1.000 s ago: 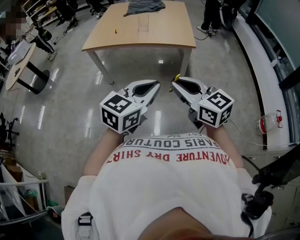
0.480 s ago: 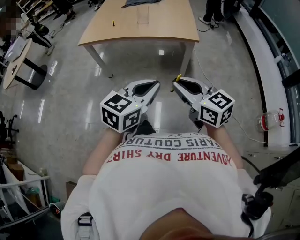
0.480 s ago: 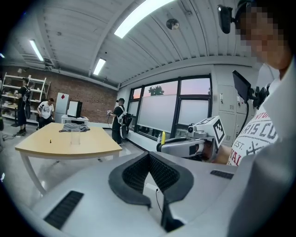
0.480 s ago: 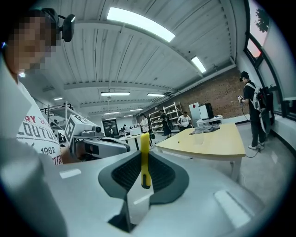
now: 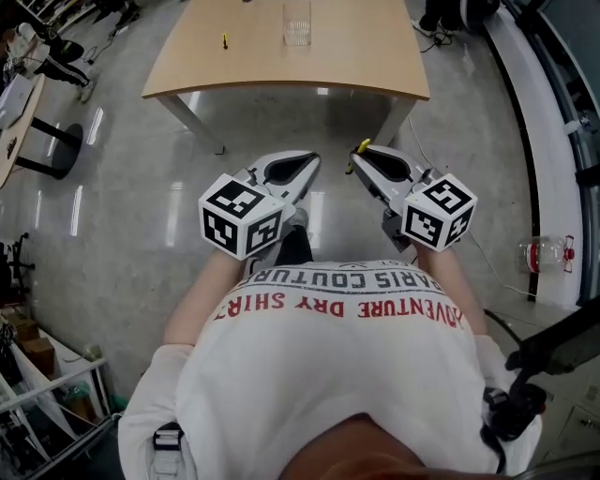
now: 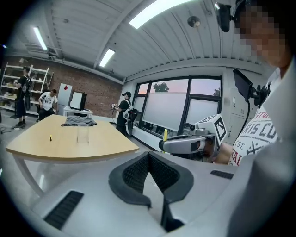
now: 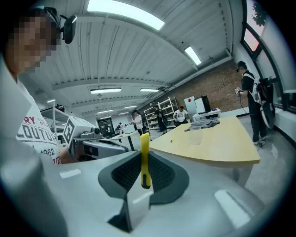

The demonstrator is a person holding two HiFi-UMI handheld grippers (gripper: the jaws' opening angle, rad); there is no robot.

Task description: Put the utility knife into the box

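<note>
A yellow utility knife point(image 7: 144, 159) stands upright between the jaws of my right gripper point(image 7: 144, 155), which is shut on it. In the head view its yellow tip point(image 5: 364, 145) pokes out past the right gripper point(image 5: 357, 155). My left gripper point(image 5: 312, 161) is held level beside it, shut with nothing in it point(image 6: 149, 155). Both grippers hover over the floor, short of a wooden table point(image 5: 356, 66). A clear box point(image 5: 297, 23) stands on the table's far middle, also seen from the grippers point(image 6: 83, 134) point(image 7: 195, 135).
A small yellow item point(image 5: 224, 40) lies on the table left of the box, and a grey cloth point(image 6: 78, 121) lies farther back. The table legs point(image 5: 192, 122) stand ahead. A plastic bottle point(image 5: 539, 251) lies on the floor by the right ledge. People stand in the background.
The table has drawn nearer and looks larger, with its far part sliding out of the top of the head view. Both grippers keep the same pose and the knife stays held.
</note>
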